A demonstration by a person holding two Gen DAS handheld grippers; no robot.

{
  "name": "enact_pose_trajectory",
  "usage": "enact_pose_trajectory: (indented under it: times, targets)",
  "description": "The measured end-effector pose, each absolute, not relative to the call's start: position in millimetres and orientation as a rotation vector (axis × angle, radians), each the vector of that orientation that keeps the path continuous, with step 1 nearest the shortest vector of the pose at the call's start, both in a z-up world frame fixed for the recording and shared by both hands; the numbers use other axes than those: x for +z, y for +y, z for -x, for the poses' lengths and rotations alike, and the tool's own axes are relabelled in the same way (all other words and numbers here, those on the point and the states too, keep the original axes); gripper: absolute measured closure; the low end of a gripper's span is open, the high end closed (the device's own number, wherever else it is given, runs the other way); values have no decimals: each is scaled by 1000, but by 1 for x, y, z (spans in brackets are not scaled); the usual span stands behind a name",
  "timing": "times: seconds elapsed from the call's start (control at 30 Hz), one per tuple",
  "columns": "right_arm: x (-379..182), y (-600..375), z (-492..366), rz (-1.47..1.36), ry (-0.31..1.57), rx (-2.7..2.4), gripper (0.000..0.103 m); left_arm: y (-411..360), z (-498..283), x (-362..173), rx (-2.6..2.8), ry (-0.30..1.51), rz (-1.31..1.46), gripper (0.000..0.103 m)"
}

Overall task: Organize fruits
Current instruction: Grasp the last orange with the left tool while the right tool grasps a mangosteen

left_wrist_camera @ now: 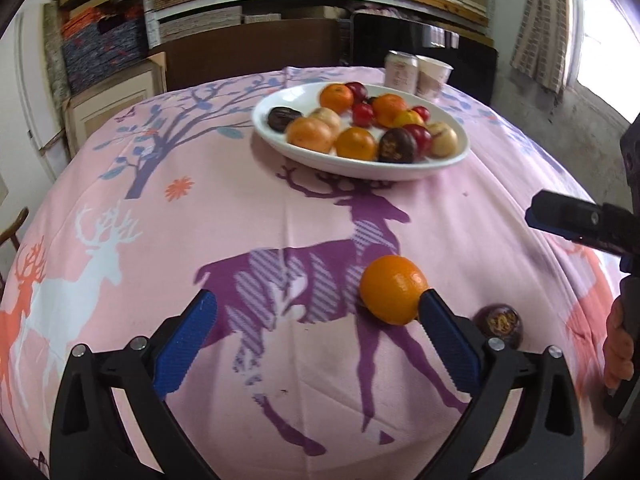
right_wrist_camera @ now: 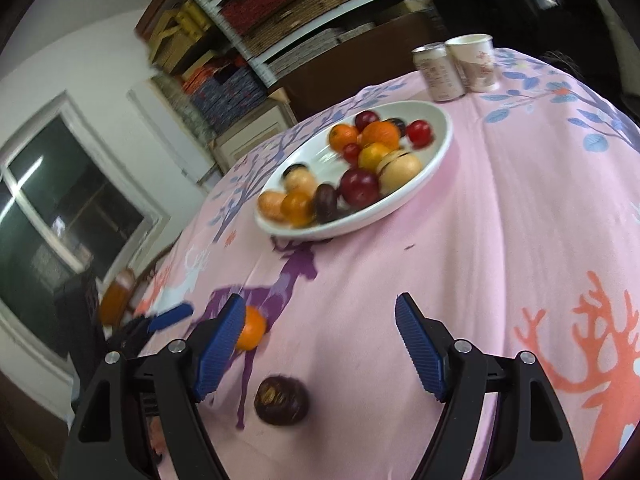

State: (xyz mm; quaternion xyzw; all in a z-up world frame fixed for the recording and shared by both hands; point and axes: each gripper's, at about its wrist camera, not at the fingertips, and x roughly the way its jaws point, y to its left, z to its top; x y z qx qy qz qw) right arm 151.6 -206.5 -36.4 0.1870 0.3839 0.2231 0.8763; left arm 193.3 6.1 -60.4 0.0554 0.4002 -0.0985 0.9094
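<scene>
Left wrist view: the bench wears a soft pink tablecloth (left_wrist_camera: pixel 460 216) printed with purple, white and coral deer. A smooth white oval plate (left_wrist_camera: pixel 280 142) sits on it, heaped with glossy oranges, dark red plums, pale tan round fruits and dark brown wrinkled ones. Nearer than the plate, a loose orange (left_wrist_camera: pixel 390 294) with dimpled skin lies on the purple deer, and right of that orange rests a dark purple passion fruit (left_wrist_camera: pixel 500 324), round and dull. The left gripper (left_wrist_camera: pixel 316 310) hovers low over the cloth, its jaws released and spread wide; the ribbed blue pad of its right finger overlaps the orange's edge, though contact cannot be told. Right of the plate, the right gripper (left_wrist_camera: pixel 576 224) enters level from the frame's edge. Behind the plate stand a metal can (left_wrist_camera: pixel 400 70) and a paper cup (left_wrist_camera: pixel 432 74).

Right wrist view: the right gripper (right_wrist_camera: pixel 320 316) is tilted, its jaws released and wide apart. The passion fruit (right_wrist_camera: pixel 282 400) lies on the cloth between them, nearer than the plate (right_wrist_camera: pixel 436 136), untouched. The orange (right_wrist_camera: pixel 252 328) shows just behind the left blue pad.
</scene>
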Motion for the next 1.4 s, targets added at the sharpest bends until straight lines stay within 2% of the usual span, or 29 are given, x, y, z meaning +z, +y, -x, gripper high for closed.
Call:
enact_pose_trajectory:
  times: [0.13, 0.27, 0.37, 0.47, 0.5, 0.57, 0.6, 0.63, 0.67, 1.0, 1.13, 1.17, 1.2, 1.23, 1.27, 1.4]
  targets:
    - [-41, -178, -129, -240, 840, 522, 25, 2, -193, -61, -205, 825, -128, 4]
    - [-42, -170, -121, -204, 851, 557, 25, 16, -196, -59, -179, 827, -68, 4]
    - [-45, -161, -121, -162, 876, 564, 32, 22, -196, -57, -175, 822, -36, 4]
    - [-46, -145, -118, -77, 889, 580, 34, 23, -195, -55, -174, 815, -30, 4]
    - [-47, -140, -117, -45, 900, 582, 36, 22, -195, -55, -174, 814, -31, 4]
    - [-52, -130, -119, -2, 931, 579, 47, 22, -195, -56, -176, 818, -32, 4]
    - [-53, -129, -120, 5, 938, 571, 48, 21, -196, -56, -179, 819, -33, 4]
    - [-52, -131, -120, 2, 934, 566, 58, 21, -195, -56, -182, 819, -33, 4]
    - [-52, -133, -120, -7, 936, 568, 61, 20, -195, -56, -188, 820, -32, 4]
    - [-34, -217, -127, -337, 780, 417, 61, -17, -188, -60, -305, 820, -119, 4]
    - [-35, -217, -127, -331, 778, 422, 61, -28, -192, -64, -312, 830, -142, 5]
    - [-35, -217, -127, -330, 781, 423, 61, -28, -193, -65, -319, 838, -135, 13]
    - [-35, -218, -127, -333, 782, 422, 61, -29, -195, -67, -330, 853, -128, 38]
    - [-35, -218, -129, -337, 784, 419, 61, -29, -198, -70, -349, 876, -113, 50]
    - [-36, -219, -129, -340, 786, 418, 61, -28, -203, -74, -366, 909, -87, 57]
    - [-37, -216, -130, -336, 792, 423, 61, -31, -204, -76, -370, 909, -89, 57]
